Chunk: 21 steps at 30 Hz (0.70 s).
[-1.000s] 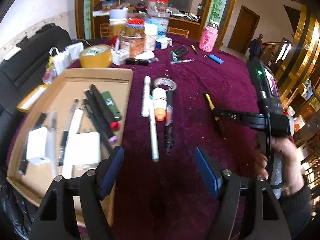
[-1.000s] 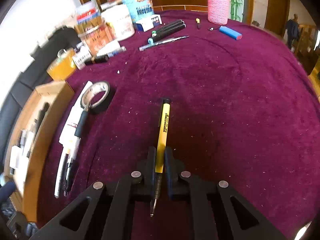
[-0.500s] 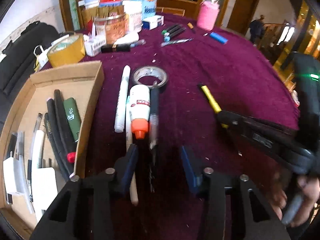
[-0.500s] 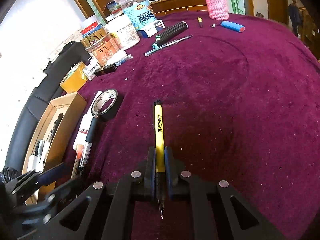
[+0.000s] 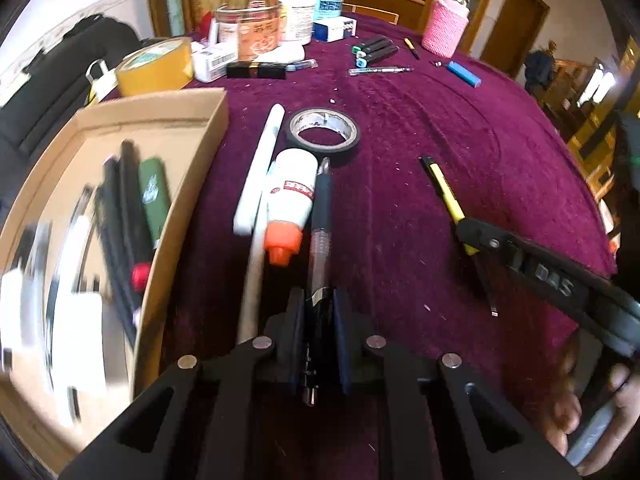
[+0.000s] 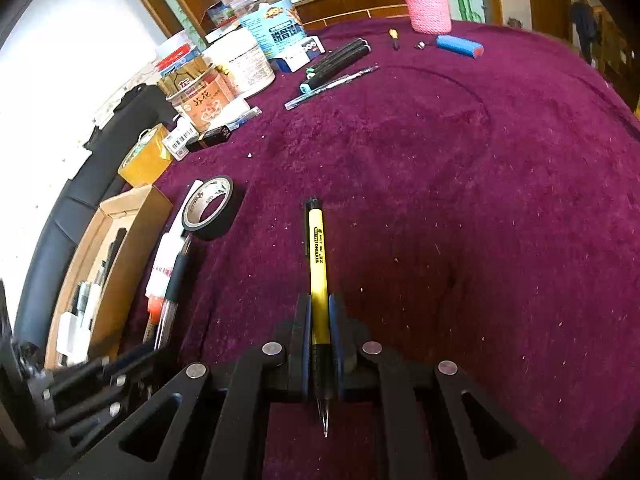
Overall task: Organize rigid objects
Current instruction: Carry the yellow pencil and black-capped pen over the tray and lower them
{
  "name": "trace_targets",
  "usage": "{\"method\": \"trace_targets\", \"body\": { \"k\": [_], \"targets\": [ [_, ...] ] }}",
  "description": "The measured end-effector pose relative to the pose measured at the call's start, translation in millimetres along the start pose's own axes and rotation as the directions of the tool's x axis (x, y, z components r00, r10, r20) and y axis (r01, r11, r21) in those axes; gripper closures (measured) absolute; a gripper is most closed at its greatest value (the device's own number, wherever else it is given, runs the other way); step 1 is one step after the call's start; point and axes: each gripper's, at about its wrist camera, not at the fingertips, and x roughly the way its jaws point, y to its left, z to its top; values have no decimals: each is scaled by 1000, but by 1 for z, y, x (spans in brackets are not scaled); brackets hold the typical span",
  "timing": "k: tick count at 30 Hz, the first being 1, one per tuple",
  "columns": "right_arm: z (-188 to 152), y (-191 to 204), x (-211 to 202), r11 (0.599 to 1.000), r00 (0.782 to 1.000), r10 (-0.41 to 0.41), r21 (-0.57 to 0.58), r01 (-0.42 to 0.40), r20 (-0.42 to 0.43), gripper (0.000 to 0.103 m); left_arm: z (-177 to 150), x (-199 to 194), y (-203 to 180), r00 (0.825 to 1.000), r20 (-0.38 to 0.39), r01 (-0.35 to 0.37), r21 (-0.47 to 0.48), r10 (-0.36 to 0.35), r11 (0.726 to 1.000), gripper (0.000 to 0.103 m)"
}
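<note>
- Black gel pen [image 5: 320,216]: left gripper [image 5: 318,332] is closing its jaws around the barrel.
- Yellow pencil [image 6: 317,264]: clamped in right gripper [image 6: 319,340].
- Next, probably: lift both toward the cardboard box [image 5: 188,200].

A white wall [image 5: 100,4], a brown wooden door [image 5: 516,28] and what looks like a black sofa [image 6: 64,216] surround the maroon-clothed table [image 6: 480,200].

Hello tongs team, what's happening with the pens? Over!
Left tongs closing on black pen. Right tongs shut on yellow pen. Glue bottle lies alongside. Box left.
</note>
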Motion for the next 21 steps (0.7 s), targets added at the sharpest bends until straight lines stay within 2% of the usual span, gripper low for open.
{"method": "trace_targets", "body": {
  "k": [2,5,7,10,16,21],
  "targets": [
    [0,-1,0,1000,1000,6,6,-6,-5,93,-5,-8,-6,1000,15,5,-9,-5,1000,90],
    [-1,-1,-1,1000,1000,7,8,-7,-6,94,-11,-4,-21,997,18,-79,20,79,997,90],
    [-2,-2,-2,999,1000,26,29,-26,-6,94,-13,2,-25,995,-9,-99,9,100,995,90],
    [-3,-4,-2,998,999,50,46,-50,-7,94,-14,1,-34,989,2,-149,24,149,989,90],
    [-1,-13,2,981,986,163,109,-160,-23,94,-18,-6,-40,991,20,-134,5,134,991,90],
    [0,-9,-5,973,977,213,91,-212,-3,94,-19,-11,-35,994,20,-103,-26,103,994,90]
  ]
}}
